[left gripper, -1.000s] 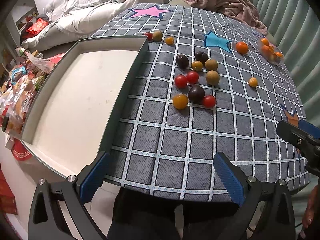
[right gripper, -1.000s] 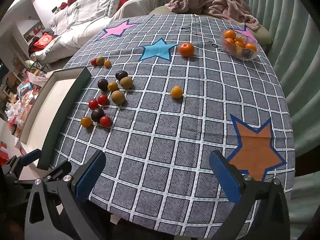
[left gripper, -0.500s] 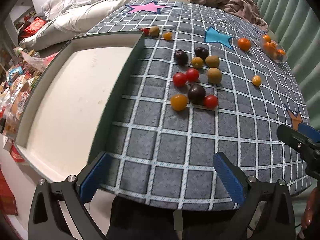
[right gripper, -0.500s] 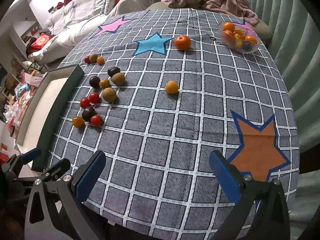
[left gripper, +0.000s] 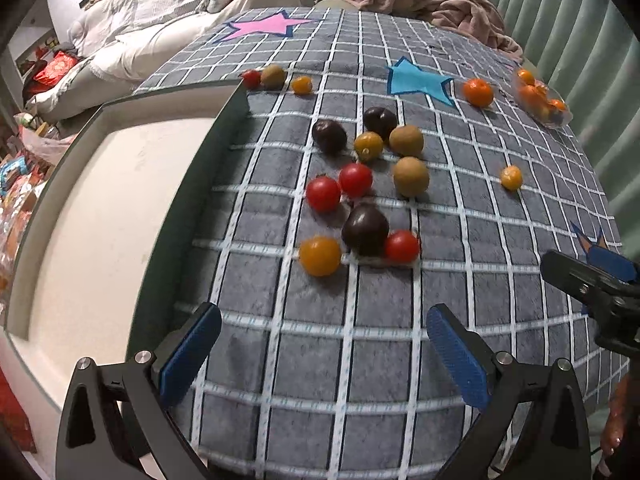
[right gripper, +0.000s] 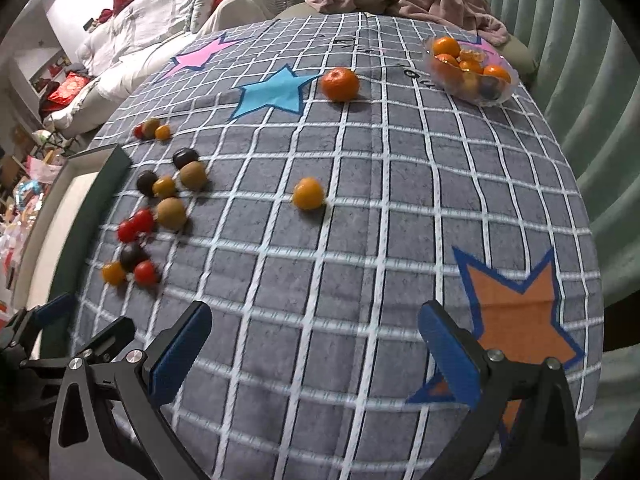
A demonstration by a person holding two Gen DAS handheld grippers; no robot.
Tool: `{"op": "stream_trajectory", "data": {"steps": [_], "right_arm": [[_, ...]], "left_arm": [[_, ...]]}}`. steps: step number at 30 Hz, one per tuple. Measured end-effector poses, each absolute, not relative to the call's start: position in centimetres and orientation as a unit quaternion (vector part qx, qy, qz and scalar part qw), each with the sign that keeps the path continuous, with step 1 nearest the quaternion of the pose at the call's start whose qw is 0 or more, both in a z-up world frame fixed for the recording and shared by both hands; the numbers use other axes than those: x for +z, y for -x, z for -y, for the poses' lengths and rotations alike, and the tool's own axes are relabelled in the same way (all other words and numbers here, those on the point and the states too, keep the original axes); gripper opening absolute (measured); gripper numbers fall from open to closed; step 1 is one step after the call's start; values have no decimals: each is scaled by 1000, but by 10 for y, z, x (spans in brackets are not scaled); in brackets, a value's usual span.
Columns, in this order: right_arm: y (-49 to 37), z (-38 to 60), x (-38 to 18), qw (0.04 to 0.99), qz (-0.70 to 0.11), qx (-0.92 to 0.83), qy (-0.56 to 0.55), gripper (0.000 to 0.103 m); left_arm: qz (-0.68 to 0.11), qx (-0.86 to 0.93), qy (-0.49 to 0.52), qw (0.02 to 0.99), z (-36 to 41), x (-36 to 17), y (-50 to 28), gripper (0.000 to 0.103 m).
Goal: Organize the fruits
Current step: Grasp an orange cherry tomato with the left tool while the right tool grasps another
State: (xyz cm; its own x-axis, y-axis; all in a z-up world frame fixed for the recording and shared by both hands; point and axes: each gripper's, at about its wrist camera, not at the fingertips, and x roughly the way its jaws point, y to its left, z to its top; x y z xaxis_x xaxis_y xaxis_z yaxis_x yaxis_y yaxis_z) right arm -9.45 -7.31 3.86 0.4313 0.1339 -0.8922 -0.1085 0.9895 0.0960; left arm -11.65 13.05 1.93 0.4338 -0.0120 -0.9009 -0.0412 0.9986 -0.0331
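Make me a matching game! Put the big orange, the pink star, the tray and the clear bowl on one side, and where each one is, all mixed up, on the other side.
Things:
1. big orange
2. pink star
3. tray
4. clear bowl

Places:
A. at the table's left edge
B. far right corner, holding oranges
C. beside the blue star
D. far side, near the bedding

Pairs: 1-C, 2-D, 3-A, 4-B

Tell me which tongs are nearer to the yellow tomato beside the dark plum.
Left. The left tongs sit open just short of the yellow tomato, which lies straight ahead. The right tongs are farther off to its right, with the tomato far out to their left.
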Motion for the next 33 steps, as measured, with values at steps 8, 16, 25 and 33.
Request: {"op": "stream_trajectory", "data": {"steps": [8,16,25,33], "right_arm": [[60,68,24,857,-510,68,8,103],[41,59,14,861,-502,77,16,103],[38,44,21,870,-480,97,49,44],[51,62,27,860,-489,142,-29,25]], "left_arm": [[-532,17,19,846,-130,3,100,103],[-511,25,13,859,-129,2,97,103],[-517,15,9,856,-123,4,91,93],[-501,6,13,865,-124,13,99,26]]}}
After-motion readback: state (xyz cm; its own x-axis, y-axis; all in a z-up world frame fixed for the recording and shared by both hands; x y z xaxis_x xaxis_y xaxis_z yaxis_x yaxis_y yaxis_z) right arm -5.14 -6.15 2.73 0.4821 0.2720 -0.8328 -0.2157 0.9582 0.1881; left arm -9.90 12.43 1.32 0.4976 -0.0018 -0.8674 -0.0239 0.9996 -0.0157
